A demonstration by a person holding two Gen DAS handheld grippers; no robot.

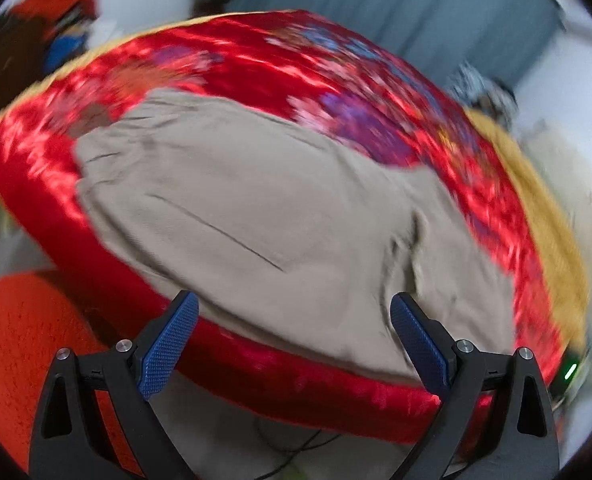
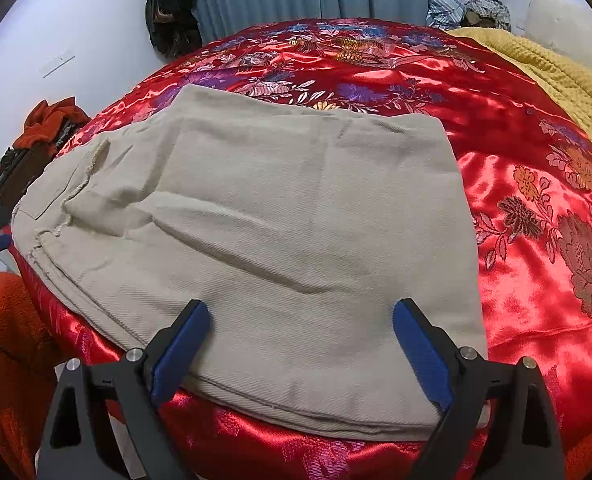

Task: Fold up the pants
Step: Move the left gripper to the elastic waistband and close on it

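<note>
While the beige pants [image 2: 256, 220] lie near the front edge of the bed [image 2: 535, 280] as a compact, layered rectangle, I judge the folding mostly done, with at most one more fold or a smoothing of the creases left. My left hand-held gripper [image 1: 294, 344] and right hand-held gripper [image 2: 301, 352] both hover with jaws spread wide and empty, just above the near hem. I count one pair of pants, two grippers, one red satin cover and one yellow blanket [image 2: 555, 76].
</note>
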